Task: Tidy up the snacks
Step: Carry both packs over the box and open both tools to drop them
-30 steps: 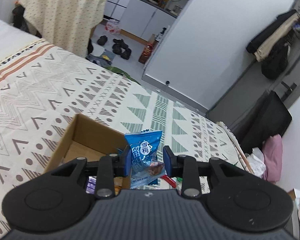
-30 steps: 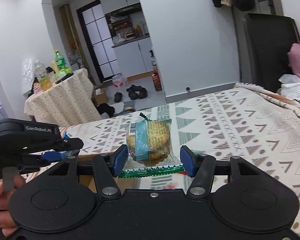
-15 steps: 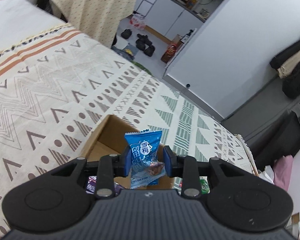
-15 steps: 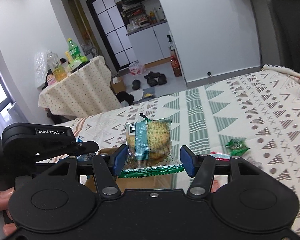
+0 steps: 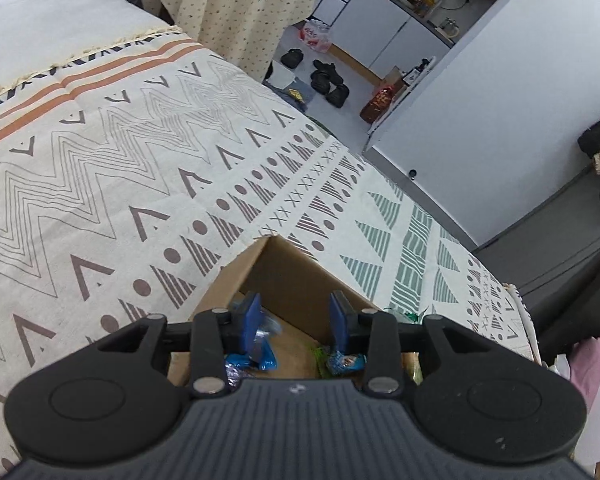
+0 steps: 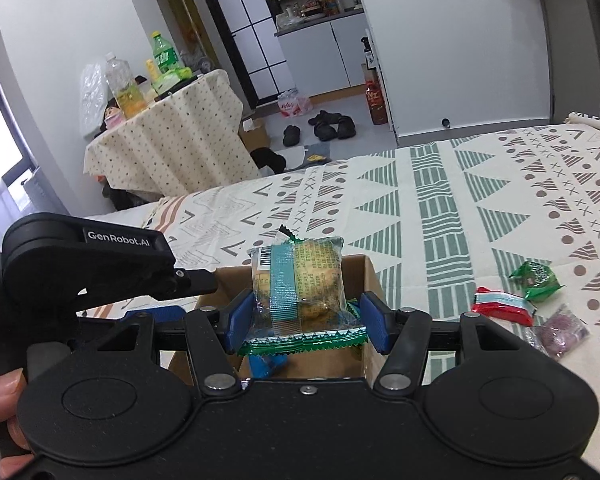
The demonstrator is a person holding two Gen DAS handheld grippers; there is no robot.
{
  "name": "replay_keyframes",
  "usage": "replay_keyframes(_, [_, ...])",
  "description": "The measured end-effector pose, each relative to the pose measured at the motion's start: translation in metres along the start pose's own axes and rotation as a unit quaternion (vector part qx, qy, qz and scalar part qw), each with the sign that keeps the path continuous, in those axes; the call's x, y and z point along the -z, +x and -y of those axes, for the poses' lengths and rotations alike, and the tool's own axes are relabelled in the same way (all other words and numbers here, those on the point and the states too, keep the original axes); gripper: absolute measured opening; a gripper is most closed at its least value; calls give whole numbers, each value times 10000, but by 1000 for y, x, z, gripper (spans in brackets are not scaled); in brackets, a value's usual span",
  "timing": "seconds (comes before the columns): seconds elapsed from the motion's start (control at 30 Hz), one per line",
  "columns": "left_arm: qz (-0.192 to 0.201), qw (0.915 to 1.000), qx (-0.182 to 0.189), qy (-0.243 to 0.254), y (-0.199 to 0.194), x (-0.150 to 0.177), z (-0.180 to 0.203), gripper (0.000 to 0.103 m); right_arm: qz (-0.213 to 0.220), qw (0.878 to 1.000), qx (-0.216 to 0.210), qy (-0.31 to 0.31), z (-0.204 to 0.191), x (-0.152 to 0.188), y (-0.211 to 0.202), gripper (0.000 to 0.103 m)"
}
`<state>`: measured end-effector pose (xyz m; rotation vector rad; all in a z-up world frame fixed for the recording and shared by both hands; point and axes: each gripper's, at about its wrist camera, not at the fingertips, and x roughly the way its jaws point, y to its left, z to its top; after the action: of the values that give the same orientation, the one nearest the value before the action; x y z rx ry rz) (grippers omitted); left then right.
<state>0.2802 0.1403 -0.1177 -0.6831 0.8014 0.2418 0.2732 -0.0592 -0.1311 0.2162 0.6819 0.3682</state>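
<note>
A brown cardboard box [image 5: 288, 276] sits on the patterned bedspread. My left gripper [image 5: 294, 318] is open and empty just above the box. The blue snack packet [image 5: 256, 354] lies inside the box with other small packets. In the right wrist view my right gripper [image 6: 306, 318] is shut on a clear pastry packet with a green edge [image 6: 300, 284], held above the box [image 6: 370, 276]. The left gripper body [image 6: 100, 264] shows at the left of that view. The blue packet [image 6: 266, 364] shows below the pastry.
Loose snacks lie on the bedspread right of the box: a green packet [image 6: 534, 276], a red and white packet [image 6: 500, 306], a purple packet [image 6: 558, 332]. A cloth-covered table with bottles [image 6: 164, 128] stands past the bed. Shoes [image 6: 328, 128] lie on the floor.
My left gripper has opened and the blue packet has dropped into the box. Both grippers have moved closer over the box. The right gripper still holds the pastry packet.
</note>
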Motion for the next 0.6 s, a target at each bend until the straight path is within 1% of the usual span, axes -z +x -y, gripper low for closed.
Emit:
replay_keyframes(0.07, [-39, 10000, -45, -64, 2, -1, -2, 42, -50, 10000, -39, -22, 0, -1, 3, 58])
replay_keyframes(0.13, [-84, 9998, -86, -144, 3, -2, -3, 54, -59, 9999, -55, -101, -2, -1, 3, 62])
replay_keyframes(0.17, [-85, 9997, -127, -166, 3, -1, -3, 57, -53, 9999, -40, -144, -3, -1, 2, 69])
replay_keyframes(0.2, [-80, 9996, -193, -169, 4, -1, -2, 63, -34, 9999, -14, -157, -2, -1, 1, 75])
replay_keyframes(0.23, [-73, 9995, -276, -145, 3, 0, -1, 70, -8, 9999, 9, -154, -1, -1, -1, 77])
replay_keyframes(0.27, [-68, 9993, -362, -112, 4, 0, 1, 74, -8, 9999, 30, -144, 1, -1, -3, 78])
replay_keyframes(0.3, [-62, 9989, -456, -76, 3, 1, 3, 81, -25, 9999, 52, -130, 3, 0, -6, 79])
replay_keyframes(0.33, [-36, 9986, -531, -40, 2, 2, 5, 84, -33, 9999, 78, -115, 5, 0, -8, 79])
replay_keyframes(0.4, [12, 9984, -569, 13, 0, 3, 7, 85, -8, 9998, 171, -82, 11, 0, -15, 83])
replay_keyframes(0.53, [39, 9988, -485, 48, -7, 7, 15, 87, 32, 9994, 345, 13, 27, 4, -30, 84])
replay_keyframes(0.6, [65, 9988, -474, 121, -10, 10, 20, 87, 41, 9990, 440, 45, 35, 6, -39, 86])
